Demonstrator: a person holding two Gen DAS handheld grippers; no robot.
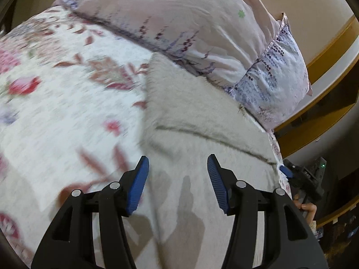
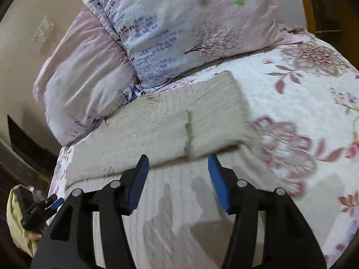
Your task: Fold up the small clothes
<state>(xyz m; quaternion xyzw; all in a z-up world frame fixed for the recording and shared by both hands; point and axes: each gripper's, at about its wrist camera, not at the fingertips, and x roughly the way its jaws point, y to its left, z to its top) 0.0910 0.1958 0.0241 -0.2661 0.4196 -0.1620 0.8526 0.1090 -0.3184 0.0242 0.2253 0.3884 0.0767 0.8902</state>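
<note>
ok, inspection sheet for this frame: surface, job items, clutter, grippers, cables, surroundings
surface: bed with floral quilt, blurred in places.
job's things: cream knit garment lying flat, partly folded, a dark line across it.
clutter: two pillows at the head, beside the garment.
grippers: left gripper open, nothing between the pads; right gripper open, empty, above the garment's near edge.
cables: nothing seen.
surroundings: beige wall, wall switch plate, wooden bed frame.
</note>
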